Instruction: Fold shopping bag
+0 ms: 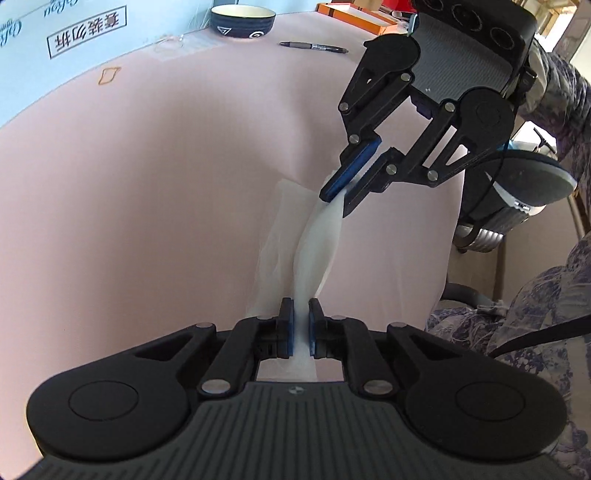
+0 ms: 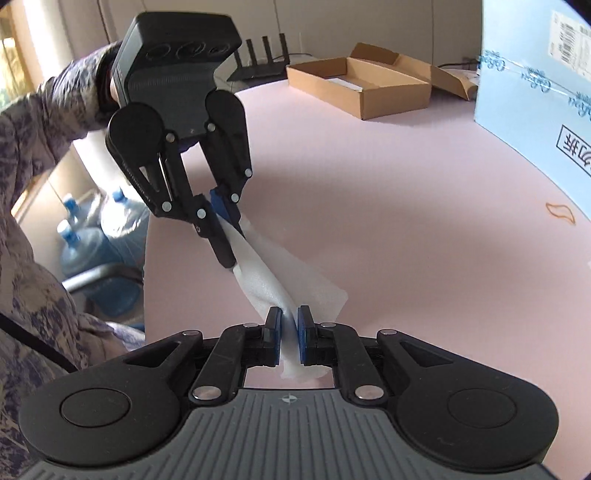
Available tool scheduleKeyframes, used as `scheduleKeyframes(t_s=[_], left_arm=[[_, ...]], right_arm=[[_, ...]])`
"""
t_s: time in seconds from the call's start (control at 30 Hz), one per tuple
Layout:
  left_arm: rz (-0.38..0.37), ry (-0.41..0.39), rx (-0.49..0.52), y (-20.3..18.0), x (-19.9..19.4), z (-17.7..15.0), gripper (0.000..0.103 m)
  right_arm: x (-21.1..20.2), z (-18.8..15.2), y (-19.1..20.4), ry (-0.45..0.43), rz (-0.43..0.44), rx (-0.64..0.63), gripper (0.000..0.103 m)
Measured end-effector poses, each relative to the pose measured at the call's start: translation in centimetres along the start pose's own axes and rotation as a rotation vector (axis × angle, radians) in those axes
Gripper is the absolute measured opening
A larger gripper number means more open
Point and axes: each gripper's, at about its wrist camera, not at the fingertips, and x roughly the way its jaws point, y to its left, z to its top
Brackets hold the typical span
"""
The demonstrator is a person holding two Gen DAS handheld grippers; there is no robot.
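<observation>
Right now both grippers are clamped on one white, thin, translucent shopping bag (image 1: 314, 240), twisted into a rope between them and lifted off the pink table (image 1: 147, 184). Left gripper (image 1: 301, 325), left wrist view: blue pads (image 1: 291, 325) closed on the near end of the bag, white film pinched in the narrow slot between the fingers, a bit of it poking out behind them toward the camera. Right gripper (image 1: 341, 197) comes in from upper right, angled down, jaws squeezed on the far end of the bag; loose flap of bag hangs left of the twisted part. Right wrist view, same thing mirrored: right gripper (image 2: 290, 332) nips the bag (image 2: 269, 273) between its pads, short tail sticking out behind; left gripper (image 2: 231, 251) comes from upper left, held by a hand in a blue-and-white patterned sleeve (image 2: 33, 122), closed on the other end. A wider corner of the bag spreads out right of the right gripper's fingers. Background stuff: dark bowl (image 1: 243, 20) and a pen (image 1: 314, 47) at the far table edge, rubber band (image 1: 109, 75) on the table, light blue box with printed characters (image 2: 535, 92), open cardboard box (image 2: 358, 88), water jugs (image 2: 96, 240) on the floor past the table edge.
</observation>
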Motion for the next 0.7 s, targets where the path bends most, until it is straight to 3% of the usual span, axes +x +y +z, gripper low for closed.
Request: scheduleKeyframes(t_s=[0.17,0.27,0.4,0.5,0.57,0.67,0.7], left_arm=[[-0.209,0.042,-0.193,5.0,1.0,-0.3,0.008],[-0.267,0.047,-0.256,6.4,1.5,-0.6,0.007],[-0.309,0.048,-0.312,7.1,1.9,-1.2,0.007],[-0.318,0.044,-0.327,7.2,1.9,-1.4,0.007],[-0.327,0.042,-0.335,7.4,2.0,-1.2,0.007],[-0.340,0.042,-0.341,7.8,2.2,-1.0,0.007],[-0.343,0.042,-0.342,7.9,2.3,-1.0,0.007]], right_arm=[[-0.6,-1.6,-1.5,-0.102,0.006,0.105,0.018],[-0.1,-1.7,-2.0,-0.157,-0.014,0.126,0.018],[-0.8,-1.7,0.8,-0.213,-0.185,0.051,0.023],[-2.6,-2.2,4.4,-0.302,-0.279,-0.062,0.024],[-4.0,-2.5,6.7,-0.379,-0.288,-0.104,0.024],[-3.4,-2.7,8.6,-0.367,-0.276,-0.118,0.021],[-2.8,-2.7,8.6,-0.355,-0.275,-0.123,0.015]])
